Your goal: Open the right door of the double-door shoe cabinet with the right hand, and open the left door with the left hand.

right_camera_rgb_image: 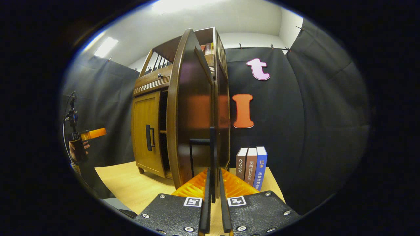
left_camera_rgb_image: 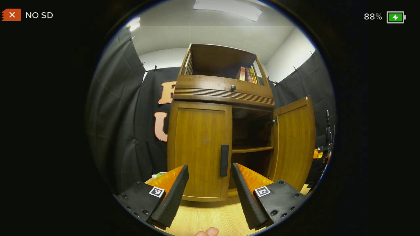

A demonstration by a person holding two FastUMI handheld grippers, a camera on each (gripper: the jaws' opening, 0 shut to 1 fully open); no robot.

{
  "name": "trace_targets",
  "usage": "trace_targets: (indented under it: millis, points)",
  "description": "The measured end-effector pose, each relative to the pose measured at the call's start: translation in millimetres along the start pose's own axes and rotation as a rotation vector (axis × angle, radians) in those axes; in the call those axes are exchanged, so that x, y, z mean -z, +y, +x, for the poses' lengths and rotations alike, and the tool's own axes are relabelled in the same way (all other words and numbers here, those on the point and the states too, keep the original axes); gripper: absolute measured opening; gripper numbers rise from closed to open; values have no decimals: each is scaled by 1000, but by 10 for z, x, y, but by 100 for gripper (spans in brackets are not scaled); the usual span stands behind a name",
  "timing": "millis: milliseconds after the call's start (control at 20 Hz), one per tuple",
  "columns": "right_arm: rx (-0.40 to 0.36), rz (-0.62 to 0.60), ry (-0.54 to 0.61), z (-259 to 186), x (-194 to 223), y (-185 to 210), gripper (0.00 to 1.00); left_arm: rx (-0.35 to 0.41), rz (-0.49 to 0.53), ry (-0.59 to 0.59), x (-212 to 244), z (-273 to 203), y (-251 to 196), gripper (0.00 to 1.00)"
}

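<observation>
Cabinet (left_camera_rgb_image: 223,95) stood on wooden table (left_camera_rgb_image: 210,216); left gripper (left_camera_rgb_image: 210,183) gaped wide, empty; right gripper (right_camera_rgb_image: 213,196) clamped right door's handle (right_camera_rgb_image: 212,157).

Light wooden tabletop (right_camera_rgb_image: 128,186) under white ceiling with bright rectangular light panel (left_camera_rgb_image: 229,8). Three upright hardcover books, two brown and one blue (right_camera_rgb_image: 251,166), side by side near tabletop's far right edge, against black cloth wall. More books, red, brown and yellow (left_camera_rgb_image: 247,74), upright on open upper shelf. Small green and white object (left_camera_rgb_image: 160,174) near tabletop's left edge, too hidden to identify.
</observation>
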State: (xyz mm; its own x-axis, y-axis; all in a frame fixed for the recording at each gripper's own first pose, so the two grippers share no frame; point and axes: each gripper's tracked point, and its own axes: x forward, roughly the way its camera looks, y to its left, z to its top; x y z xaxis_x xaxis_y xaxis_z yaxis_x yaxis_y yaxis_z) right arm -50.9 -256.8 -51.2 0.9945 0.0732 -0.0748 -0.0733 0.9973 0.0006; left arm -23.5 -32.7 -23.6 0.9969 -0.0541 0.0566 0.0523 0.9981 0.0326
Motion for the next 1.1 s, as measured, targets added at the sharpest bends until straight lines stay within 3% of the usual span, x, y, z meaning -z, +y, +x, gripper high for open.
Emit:
trace_targets:
  millis: [300, 450, 650, 900, 1000, 1050, 1100]
  points:
    - [62, -74, -85, -457, -418, 295, 14, -5, -12, 25, 80, 51, -18, 81]
    - [104, -65, -66, -545, -490, 553, 13, -8, -19, 36, 127, 51, -47, 81]
    - [70, -3, -40, -492, -456, 1236, 14, -14, -5, 51, 130, 74, -70, 81]
    - [-62, 15, -60, -251, -401, 2032, 13, -16, -23, 82, 231, 120, -21, 81]
    - [-31, 15, -60, -95, -416, 2096, 12, -4, -46, 89, 291, 194, -25, 81]
    - [-2, -4, -70, -71, -418, 2087, 22, -1, -46, 92, 319, 241, -22, 81]
    - [25, -31, -82, -27, -425, 2088, 6, -7, -39, 105, 370, 298, -11, 81]
